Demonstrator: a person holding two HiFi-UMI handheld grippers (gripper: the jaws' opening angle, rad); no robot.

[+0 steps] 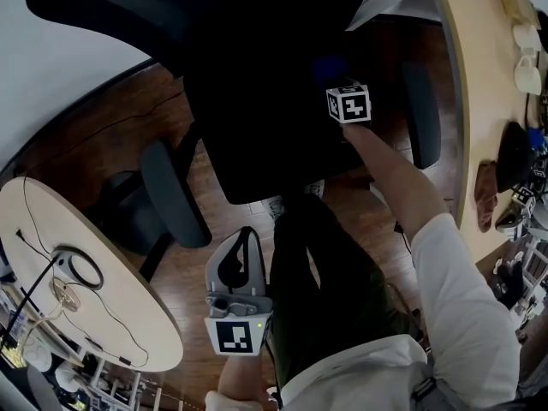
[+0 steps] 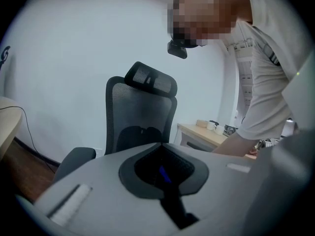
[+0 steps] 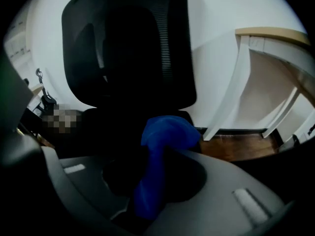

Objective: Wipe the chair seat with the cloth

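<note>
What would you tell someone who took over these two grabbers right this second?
Right gripper: shut on the blue cloth, held over the black chair seat. Whether the cloth touches the seat can't be told.
Left gripper: shut, empty, held back near the person's body, away from the chair.
Done: cloth is in hand. How much has been wiped doesn't show.
Left: wipe across the seat.

White short-sleeve shirt (image 1: 467, 315), dark trousers (image 1: 330, 306). Left gripper (image 1: 245, 235) grey, green LED (image 1: 258, 324), black-white marker cube (image 1: 237, 337); right gripper (image 1: 331, 73) same cube.
</note>
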